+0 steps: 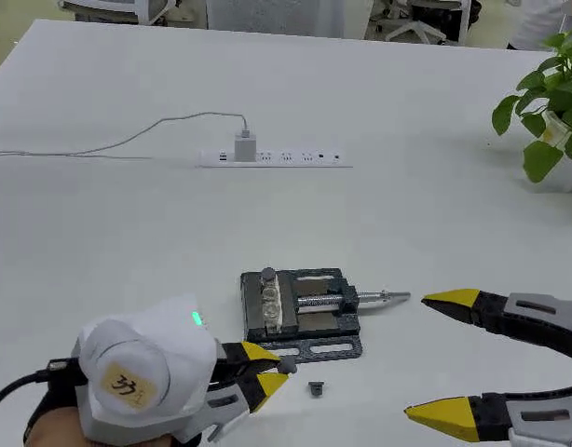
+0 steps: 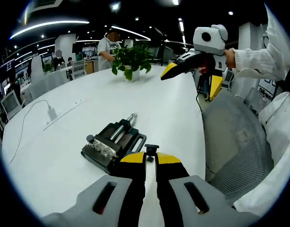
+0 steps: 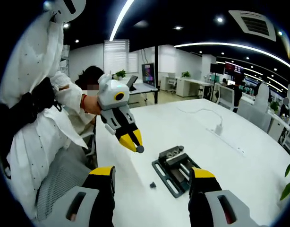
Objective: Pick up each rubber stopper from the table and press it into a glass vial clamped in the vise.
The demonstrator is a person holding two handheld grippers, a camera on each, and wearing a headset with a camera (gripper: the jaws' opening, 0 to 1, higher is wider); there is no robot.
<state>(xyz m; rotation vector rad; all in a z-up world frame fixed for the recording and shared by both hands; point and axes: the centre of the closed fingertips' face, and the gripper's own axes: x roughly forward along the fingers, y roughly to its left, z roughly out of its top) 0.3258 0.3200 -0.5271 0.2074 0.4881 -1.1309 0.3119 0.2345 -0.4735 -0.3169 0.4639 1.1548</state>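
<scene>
Though scrawly, '33' label [image 1: 128, 383] on L gripper [image 1: 275, 367], clamped on stopper [image 1: 287, 364]; R gripper [image 1: 416, 354] apart.

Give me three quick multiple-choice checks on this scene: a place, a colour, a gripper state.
1. Where is the loose stopper? A. on the table, nearer the person than the vise; B. on top of the vise; C. at the table's far edge.
2. What colour are the right gripper tips? A. red; B. yellow; C. blue.
3. What state is the left gripper in? A. open; B. shut empty; C. shut on a stopper.
Answers: 1 A, it lies on bare table just short of the vise base. 2 B, both tips are yellow. 3 C, a dark stopper sits pinched between its tips.
</scene>
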